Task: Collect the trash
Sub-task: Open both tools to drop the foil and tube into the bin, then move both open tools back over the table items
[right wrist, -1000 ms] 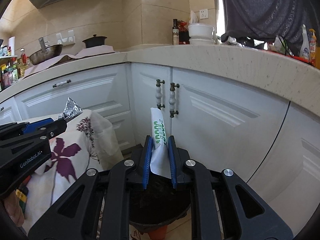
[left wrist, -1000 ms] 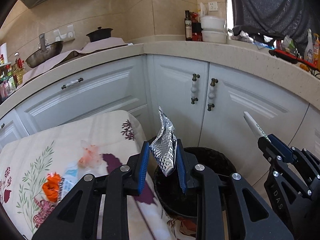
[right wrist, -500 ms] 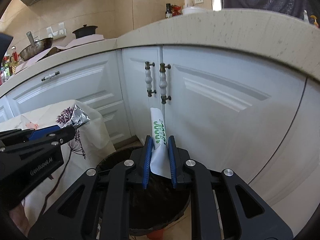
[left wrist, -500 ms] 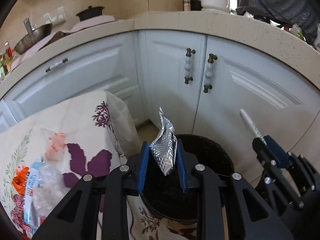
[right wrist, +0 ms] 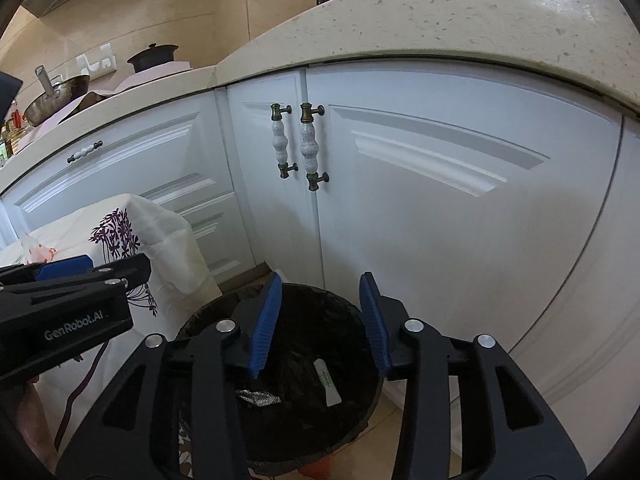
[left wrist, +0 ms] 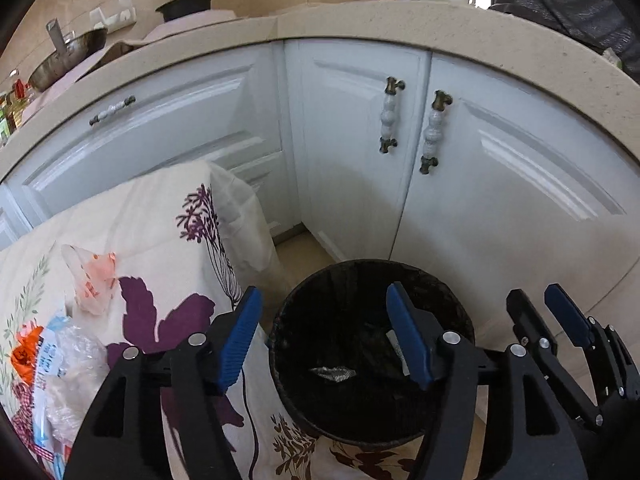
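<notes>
The left hand-held gripper (left wrist: 324, 336) is spread wide and holds nothing. The right hand-held gripper (right wrist: 318, 320) is spread wide too, with nothing between its blue fingers (right wrist: 266, 320). Both hang right over the black bin (left wrist: 280, 344), which sits just below and in front of them, so anything let go would fall straight in. Down inside the bin, under the left hand-held gripper, lies a shiny silver wrapper (left wrist: 333, 373). Under the right hand-held gripper lies a white packet with green letters (right wrist: 327, 382). So that trash is in the bin now. To the left of the left hand-held gripper is a bench covered with a flowery cloth (left wrist: 160, 216). More trash waits on it: a clear bag with orange marks (left wrist: 94, 278) and a crinkly clear wrapper (left wrist: 68, 364) with some orange and blue bits beside it. I think those need picking up next. Farther ahead are white cupboard doors with two bumpy handles (left wrist: 431, 132). Above them runs a pale stone worktop, and far off on it sit a pan (left wrist: 66, 56) and a dark pot (left wrist: 186, 2).
</notes>
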The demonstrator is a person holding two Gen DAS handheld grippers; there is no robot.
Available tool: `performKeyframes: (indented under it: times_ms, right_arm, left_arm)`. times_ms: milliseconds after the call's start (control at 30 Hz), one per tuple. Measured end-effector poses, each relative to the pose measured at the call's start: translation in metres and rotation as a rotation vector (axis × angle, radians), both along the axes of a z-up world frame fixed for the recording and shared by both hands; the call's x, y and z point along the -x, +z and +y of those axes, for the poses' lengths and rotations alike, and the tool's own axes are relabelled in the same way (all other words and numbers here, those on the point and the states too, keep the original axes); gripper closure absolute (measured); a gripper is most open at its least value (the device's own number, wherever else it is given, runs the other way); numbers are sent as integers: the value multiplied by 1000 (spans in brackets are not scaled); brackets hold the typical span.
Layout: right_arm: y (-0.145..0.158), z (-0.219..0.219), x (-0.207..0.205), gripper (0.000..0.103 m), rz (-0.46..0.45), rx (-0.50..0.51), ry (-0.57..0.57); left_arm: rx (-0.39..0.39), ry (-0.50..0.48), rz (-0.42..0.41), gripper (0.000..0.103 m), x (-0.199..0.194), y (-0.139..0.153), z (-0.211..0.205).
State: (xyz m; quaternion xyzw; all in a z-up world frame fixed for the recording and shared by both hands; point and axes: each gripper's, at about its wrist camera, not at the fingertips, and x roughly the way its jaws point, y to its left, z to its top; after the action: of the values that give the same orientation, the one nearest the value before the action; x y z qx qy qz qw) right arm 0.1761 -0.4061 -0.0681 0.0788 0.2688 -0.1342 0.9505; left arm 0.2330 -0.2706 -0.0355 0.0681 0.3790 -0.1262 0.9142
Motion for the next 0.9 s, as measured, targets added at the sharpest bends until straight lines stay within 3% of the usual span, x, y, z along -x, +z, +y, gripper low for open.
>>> performKeyframes:
  times_ms: [200,333,733,900]
  right_arm:
    - [18,9,21,57,-10,5,-6]
    - [31,27,40,50,-24,2,6]
    - [68,117,87,50,-77,10,153]
    - [70,158,102,50,-76,20,229]
  left_arm:
    - [0,-37,-66,33,25,24,12]
    - [27,-26,-81,32,43,37,38]
    - [16,127,-162,32,100,65,159]
    - [-1,205,-163,32,120,63,211]
